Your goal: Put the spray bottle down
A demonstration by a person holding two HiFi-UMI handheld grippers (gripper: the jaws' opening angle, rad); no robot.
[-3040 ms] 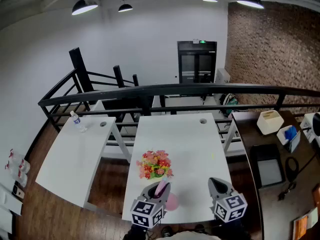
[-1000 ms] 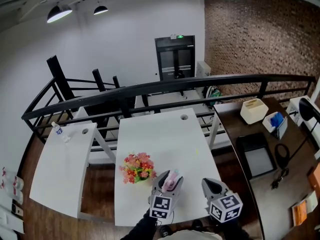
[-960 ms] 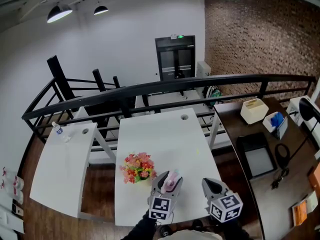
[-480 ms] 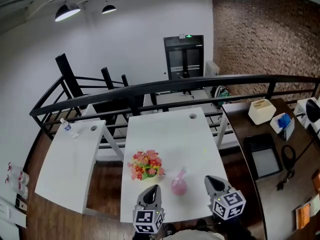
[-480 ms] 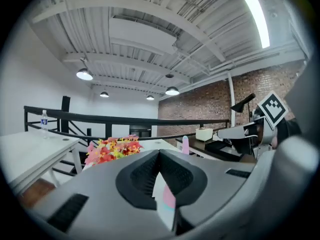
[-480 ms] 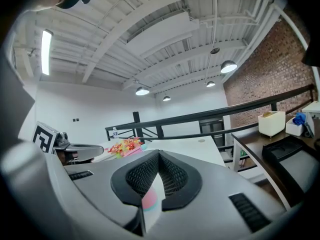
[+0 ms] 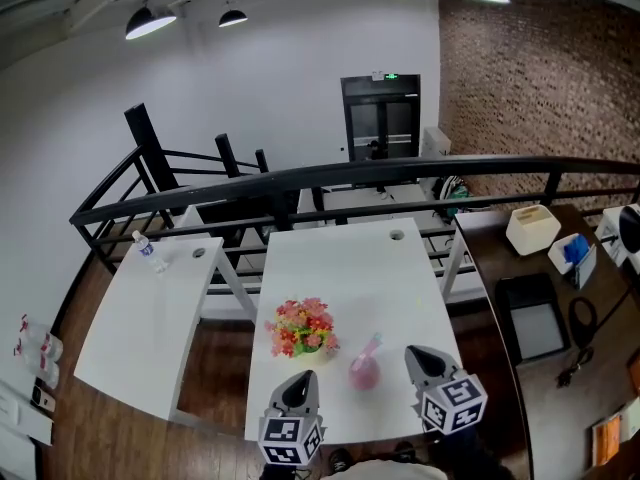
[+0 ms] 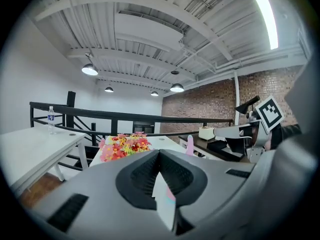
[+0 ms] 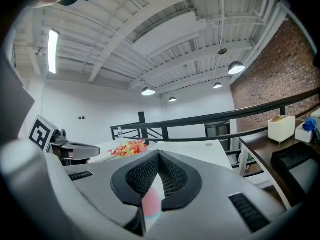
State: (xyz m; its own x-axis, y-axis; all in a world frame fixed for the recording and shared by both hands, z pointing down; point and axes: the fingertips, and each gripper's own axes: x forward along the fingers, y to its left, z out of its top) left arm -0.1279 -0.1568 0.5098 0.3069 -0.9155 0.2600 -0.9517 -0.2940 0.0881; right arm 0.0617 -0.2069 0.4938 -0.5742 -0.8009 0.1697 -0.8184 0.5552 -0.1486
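Spray bottle (image 7: 364,368), pink and round-bodied, stands free on the near part of a white desk (image 7: 345,268), its slim neck and nozzle slanting up to the right in the head view. A bunch of red, orange and yellow flowers (image 7: 303,328) sits just to its left on the same desk. A second white desk (image 7: 135,323) stands at an angle on the left, with a small water bottle (image 7: 147,250) near its far end.

A black railing (image 7: 350,178) runs behind both desks. Beyond it are a plain white wall and a dark double door (image 7: 380,118). A brick wall (image 7: 540,78) closes the right side, and pendant lamps (image 7: 150,20) hang from the ceiling. The floor (image 7: 215,368) is dark wood. On the right a dark counter (image 7: 500,268) carries a white box (image 7: 532,230) and other items too small to make out.

The left tongs (image 7: 301,380) sit at the desk's near edge, below the flowers, pointing away from the person and only a little below level. Their jaws are pressed together with nothing between them, and the spray bottle lies ahead and to the right, clear of them. The right tongs (image 7: 412,352) are held at about the same height just right of the spray bottle, apart from it, also pointing nearly level across the desk. Their jaws likewise meet and hold nothing.
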